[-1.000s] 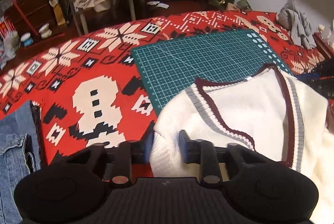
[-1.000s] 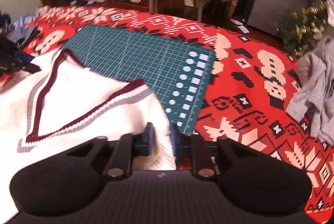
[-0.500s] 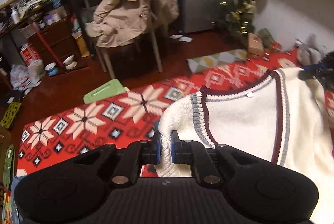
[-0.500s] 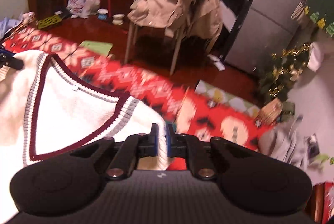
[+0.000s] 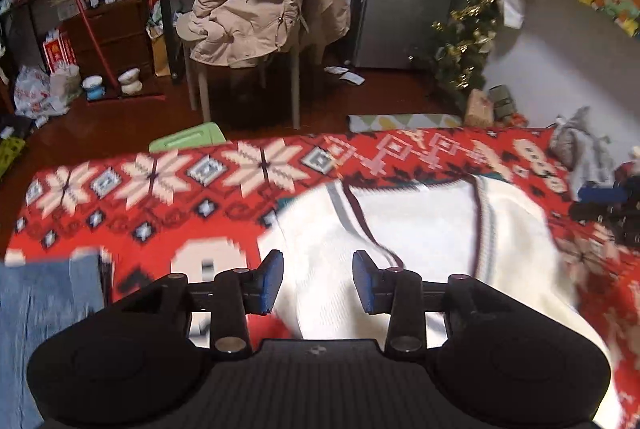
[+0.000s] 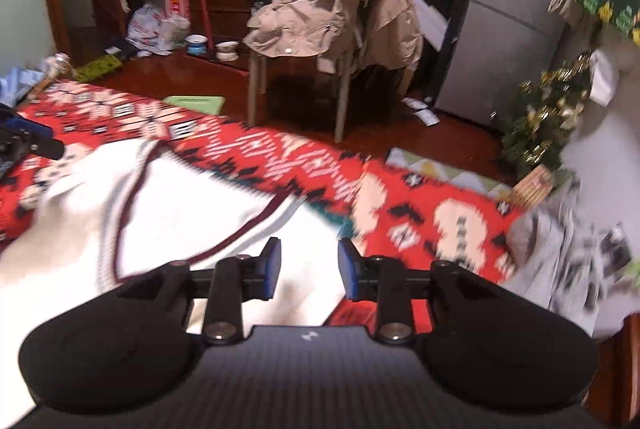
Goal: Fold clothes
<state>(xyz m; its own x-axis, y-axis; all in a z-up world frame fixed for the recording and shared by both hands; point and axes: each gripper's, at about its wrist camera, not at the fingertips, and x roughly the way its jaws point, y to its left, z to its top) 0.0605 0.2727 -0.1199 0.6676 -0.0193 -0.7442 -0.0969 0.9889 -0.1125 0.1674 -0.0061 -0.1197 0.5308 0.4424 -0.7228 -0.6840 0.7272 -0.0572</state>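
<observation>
The white sweater (image 5: 424,229) with maroon-and-grey V-neck trim lies blurred beyond both grippers; left gripper (image 5: 318,279) and right gripper (image 6: 309,269) have just been opening, jaws apart, nothing pinched.

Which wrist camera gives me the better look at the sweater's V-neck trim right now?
The left wrist view: the white sweater shows both maroon-and-grey edges of the V-neck, though motion-blurred. In the right wrist view the sweater shows the same neckline at a steeper slant, more smeared, its lower end behind the gripper.
</observation>
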